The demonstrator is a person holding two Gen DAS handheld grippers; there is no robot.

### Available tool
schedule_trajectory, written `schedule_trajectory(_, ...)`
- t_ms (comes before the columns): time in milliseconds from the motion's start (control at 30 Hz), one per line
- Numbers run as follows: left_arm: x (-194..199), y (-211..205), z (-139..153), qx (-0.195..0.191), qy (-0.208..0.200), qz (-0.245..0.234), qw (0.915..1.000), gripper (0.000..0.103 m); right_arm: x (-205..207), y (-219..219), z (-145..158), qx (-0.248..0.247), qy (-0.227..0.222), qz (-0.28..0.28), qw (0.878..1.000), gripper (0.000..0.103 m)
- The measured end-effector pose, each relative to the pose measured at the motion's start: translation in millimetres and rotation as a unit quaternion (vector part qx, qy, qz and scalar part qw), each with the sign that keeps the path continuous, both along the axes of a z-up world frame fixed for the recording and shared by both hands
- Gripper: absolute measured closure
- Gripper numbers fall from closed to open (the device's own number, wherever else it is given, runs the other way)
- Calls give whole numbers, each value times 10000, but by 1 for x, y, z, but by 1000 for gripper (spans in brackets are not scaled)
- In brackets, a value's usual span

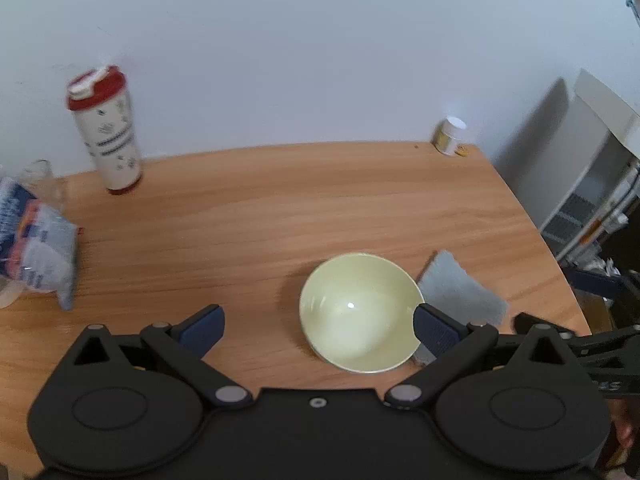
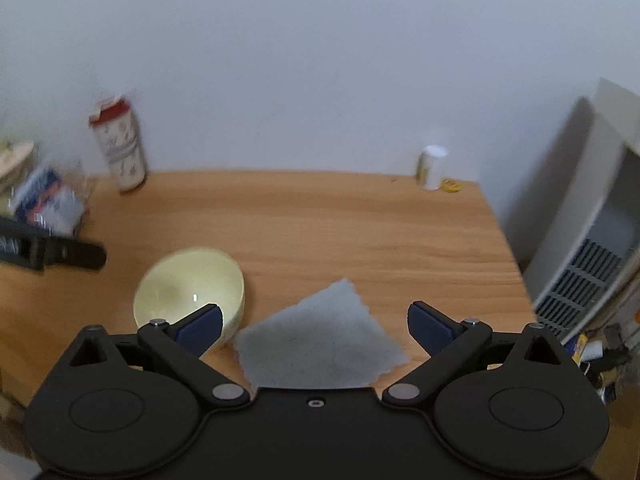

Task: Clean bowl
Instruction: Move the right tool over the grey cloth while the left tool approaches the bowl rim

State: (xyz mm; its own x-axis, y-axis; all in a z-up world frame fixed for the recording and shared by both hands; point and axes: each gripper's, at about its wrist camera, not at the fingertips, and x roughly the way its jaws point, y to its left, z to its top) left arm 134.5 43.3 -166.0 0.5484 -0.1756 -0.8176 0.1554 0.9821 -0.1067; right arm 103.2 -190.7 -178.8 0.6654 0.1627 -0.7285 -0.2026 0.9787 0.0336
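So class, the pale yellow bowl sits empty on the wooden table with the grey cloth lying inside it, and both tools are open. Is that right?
Not quite. The grey cloth lies flat on the wooden table beside the pale yellow bowl, not inside it, as the right wrist view shows. The bowl is empty, and the left tool and right tool are both open.

Plain white wall [image 1: 280, 60], wooden table [image 1: 280, 208], white cabinet [image 1: 592, 160]

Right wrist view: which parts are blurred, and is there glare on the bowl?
Right wrist view: left-side items smear, the canister and packet; the cloth stays fairly sharp. Both views: a small glare spot inside the bowl.
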Motion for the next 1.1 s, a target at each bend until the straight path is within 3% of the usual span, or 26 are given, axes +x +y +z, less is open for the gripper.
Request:
schedule_trajectory(233, 19, 2, -33, 59, 63, 33, 10000, 0, 22, 6, -43, -99, 451, 333, 9984, 9)
schedule_trajectory(367, 31, 5, -58, 85, 358, 505, 9980, 1, 33, 3, -62, -131, 600, 633, 9961, 9)
schedule_trajectory(533, 32, 5, -71, -7, 421, 773, 9961, 2, 54, -5, -80, -125, 821, 1078, 9907, 9)
schedule_trajectory(667, 33, 6, -80, -408, 482, 995, 9930, 9, 62, -7, -88, -241, 845, 1439, 9857, 18)
schedule_trajectory(767, 35, 2, -87, -417, 551, 1028, 9923, 23, 65, -10, -90, -192, 877, 1677, 9817, 21)
schedule_trajectory(833, 39, -1, -93, -384, 645, 1004, 9921, 23, 66, -12, -91, -187, 891, 1761, 9801, 21)
schedule_trajectory(1000, 47, 0, -100, -556, 766, 861, 9918, 41, 67, -14, -95, -287, 942, 1879, 9772, 21)
schedule_trajectory(1100, 52, 0, -105, -531, 840, 717, 9925, 47, 70, -15, -98, -263, 969, 1814, 9783, 21)
